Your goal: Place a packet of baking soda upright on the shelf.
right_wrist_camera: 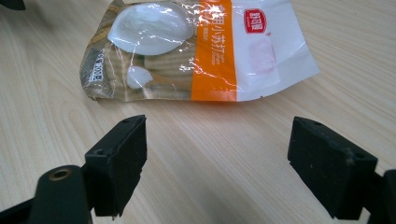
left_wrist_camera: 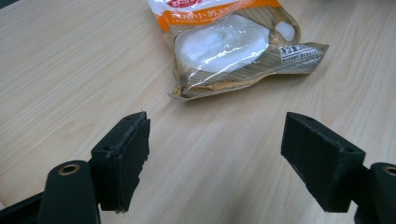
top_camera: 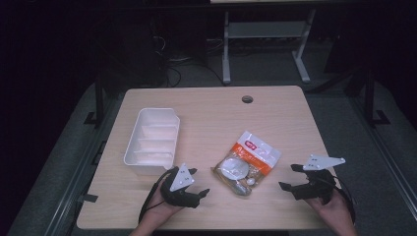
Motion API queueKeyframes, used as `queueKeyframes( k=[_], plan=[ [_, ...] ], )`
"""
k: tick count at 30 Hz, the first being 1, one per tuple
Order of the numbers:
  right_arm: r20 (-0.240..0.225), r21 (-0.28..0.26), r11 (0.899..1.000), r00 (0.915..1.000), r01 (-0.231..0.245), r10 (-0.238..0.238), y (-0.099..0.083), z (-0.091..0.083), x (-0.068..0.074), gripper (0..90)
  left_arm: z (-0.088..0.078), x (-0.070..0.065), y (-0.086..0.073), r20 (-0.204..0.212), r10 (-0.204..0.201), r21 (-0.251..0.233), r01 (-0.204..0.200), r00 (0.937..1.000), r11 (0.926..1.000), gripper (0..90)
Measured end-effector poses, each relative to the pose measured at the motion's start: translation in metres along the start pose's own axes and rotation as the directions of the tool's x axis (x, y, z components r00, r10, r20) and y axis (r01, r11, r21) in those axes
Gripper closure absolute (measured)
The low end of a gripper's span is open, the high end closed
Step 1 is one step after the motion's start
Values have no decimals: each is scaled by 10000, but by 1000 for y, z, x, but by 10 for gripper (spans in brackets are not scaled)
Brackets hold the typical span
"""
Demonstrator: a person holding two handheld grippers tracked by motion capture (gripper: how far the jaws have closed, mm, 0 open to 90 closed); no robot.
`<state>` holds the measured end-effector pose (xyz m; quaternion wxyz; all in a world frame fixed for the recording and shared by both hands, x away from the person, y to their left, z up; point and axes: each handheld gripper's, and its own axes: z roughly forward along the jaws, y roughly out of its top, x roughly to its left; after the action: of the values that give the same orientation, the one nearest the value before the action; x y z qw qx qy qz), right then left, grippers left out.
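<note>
Between the left tool (top_camera: 195, 181) and right tool (top_camera: 289, 177), both spread wide and empty, lies a snack packet (top_camera: 247, 163) with unreadable red-logo print; the high view adds a white divided tray (top_camera: 152, 140) on the worktop (top_camera: 275, 123) beyond the left tool.

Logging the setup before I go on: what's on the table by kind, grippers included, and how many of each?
White divided tray: 1
Snack packet: 1
Grippers: 2, the left gripper and the right gripper, both open
Total: 4

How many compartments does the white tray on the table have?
3, as far as the high view shows: the white tray on the table's left half is split by two dividers into far, middle and near sections, all apparently empty.
</note>
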<state>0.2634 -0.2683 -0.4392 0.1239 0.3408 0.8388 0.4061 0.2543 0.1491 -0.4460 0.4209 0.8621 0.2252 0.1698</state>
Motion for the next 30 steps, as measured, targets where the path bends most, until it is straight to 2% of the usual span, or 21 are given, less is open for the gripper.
queueKeyframes(
  k=[7, 10, 16, 20, 25, 27, 30],
  plan=[
    [-50, -129, 9996, 9997, -242, 242, 0, 0, 0, 185, 2, 1, 5, 44, 24, -50, -24, 10000, 10000, 337],
    [-73, -179, 9985, 9986, -525, 524, 1, 0, -2, 181, 6, 4, 12, 217, 129, -46, -128, 9997, 9999, 435],
    [205, -44, 9953, 9951, -966, 967, 7, 3, -10, 174, 20, 6, 32, 727, 233, 189, -247, 9971, 9995, 619],
    [234, -128, 9931, 9929, -1163, 1166, 15, 6, -17, 174, 39, 5, 48, 883, 476, 502, -522, 9950, 9974, 705],
    [416, -49, 9904, 9895, -1385, 1385, 27, 15, -27, 177, 63, 11, 60, 1296, 377, 1113, -523, 9909, 9924, 810],
    [411, 37, 9886, 9878, -1506, 1504, 32, 20, -32, 178, 69, 13, 62, 1292, 320, 1223, -479, 9911, 9913, 836],
    [353, 176, 9817, 9814, -1895, 1888, 36, 29, -42, 195, 79, 16, 64, 1327, 203, 1725, -433, 9909, 9841, 851]
  ],
)
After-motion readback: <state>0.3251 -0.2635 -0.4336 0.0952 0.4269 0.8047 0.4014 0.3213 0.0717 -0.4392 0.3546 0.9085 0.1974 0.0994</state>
